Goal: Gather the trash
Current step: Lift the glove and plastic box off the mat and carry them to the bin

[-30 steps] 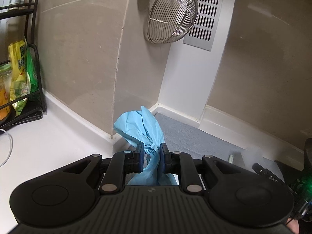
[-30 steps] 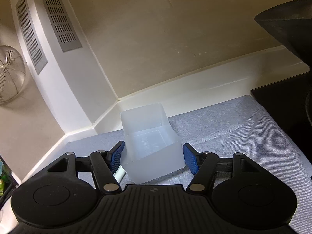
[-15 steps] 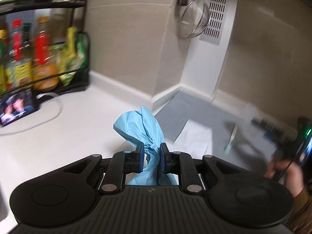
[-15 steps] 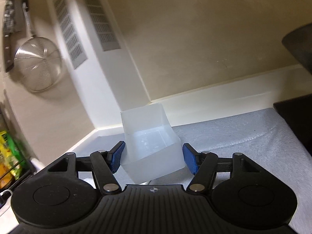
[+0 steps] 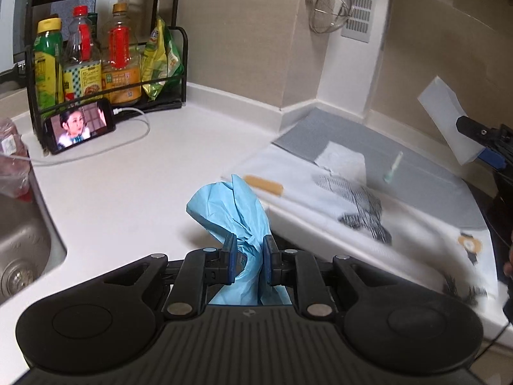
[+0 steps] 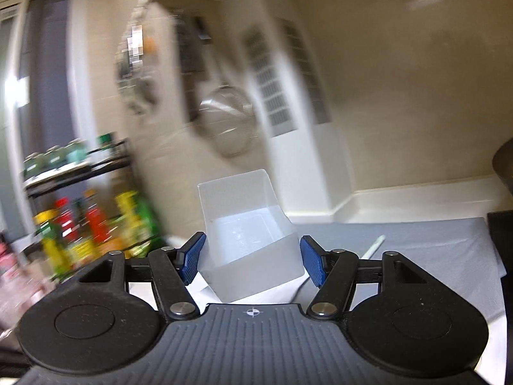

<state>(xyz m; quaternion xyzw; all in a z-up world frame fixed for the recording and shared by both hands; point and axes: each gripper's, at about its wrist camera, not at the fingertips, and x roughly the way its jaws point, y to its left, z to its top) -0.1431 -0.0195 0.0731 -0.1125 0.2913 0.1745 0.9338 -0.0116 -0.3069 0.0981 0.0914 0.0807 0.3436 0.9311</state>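
Observation:
My left gripper [image 5: 250, 256] is shut on a crumpled light-blue plastic bag [image 5: 234, 211], held above the white counter [image 5: 128, 192]. A translucent white plastic box [image 6: 247, 240] sits between the blue pads of my right gripper [image 6: 251, 256], which is shut on it and lifted off the grey mat [image 6: 433, 243]. The left wrist view shows that box [image 5: 444, 125] in the air at the far right. Loose trash lies on a white printed sheet [image 5: 362, 199]: a tan stick [image 5: 263, 185], a teal-tipped stick [image 5: 393, 166] and a scrap of white paper [image 5: 341, 158].
A black rack [image 5: 105, 48] with bottles and packets stands at the back left, with a phone [image 5: 80, 125] and its cable in front of it. A steel sink [image 5: 22, 250] lies at the left edge. A wire strainer [image 5: 330, 12] hangs on the wall beside a vent.
My left gripper has drawn back from the corner with the blue bag, bringing the rack, phone and sink into view. My right gripper has risen and swung left with the box.

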